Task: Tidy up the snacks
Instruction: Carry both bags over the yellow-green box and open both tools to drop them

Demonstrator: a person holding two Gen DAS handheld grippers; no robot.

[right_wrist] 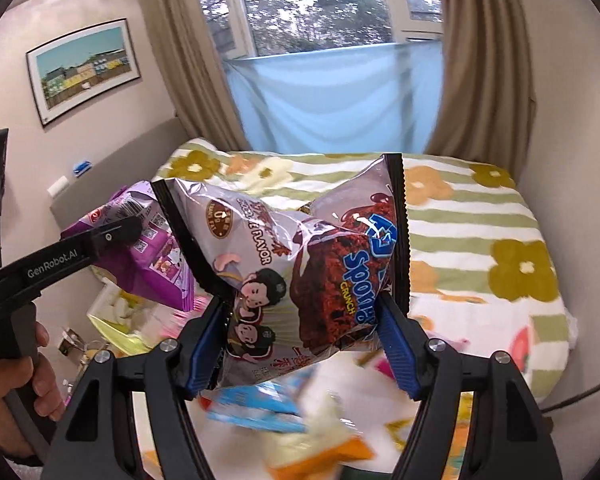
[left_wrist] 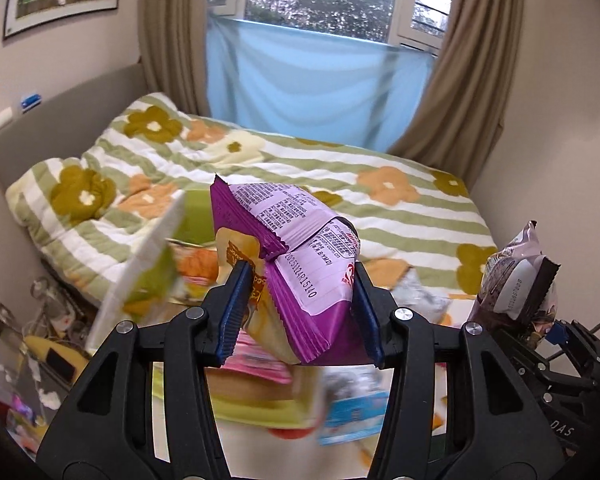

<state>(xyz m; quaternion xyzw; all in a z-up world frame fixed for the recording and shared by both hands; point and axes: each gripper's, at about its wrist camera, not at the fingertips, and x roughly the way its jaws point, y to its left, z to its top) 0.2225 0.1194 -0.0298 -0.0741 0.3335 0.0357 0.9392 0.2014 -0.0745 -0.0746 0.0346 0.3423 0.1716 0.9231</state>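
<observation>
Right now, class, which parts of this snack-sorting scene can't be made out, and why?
- Loose snacks under the tongs: motion-blurred in both wrist views, brands unreadable.
- Purple packet: its front is turned away in the left wrist view.
- Chocolate crunch bag: lower edge hidden behind the right tongs.
- Clutter beside the bed: too small and blurred.

bed [left_wrist: 440, 216] | cover: striped flowered quilt [left_wrist: 112, 184], bunched toward 10 o'clock | near edge at 6 o'clock: blurred snack packets [right_wrist: 260, 404]

- Purple packet [left_wrist: 300, 280], white print panel, yellow patch
- Silvery brown bag [right_wrist: 300, 272], blue lettering, black edges
- Quilt [left_wrist: 400, 216]: green-white stripes, olive and orange flowers
- Curtains [right_wrist: 484, 56] tan
- Blue pads [left_wrist: 232, 312]
</observation>
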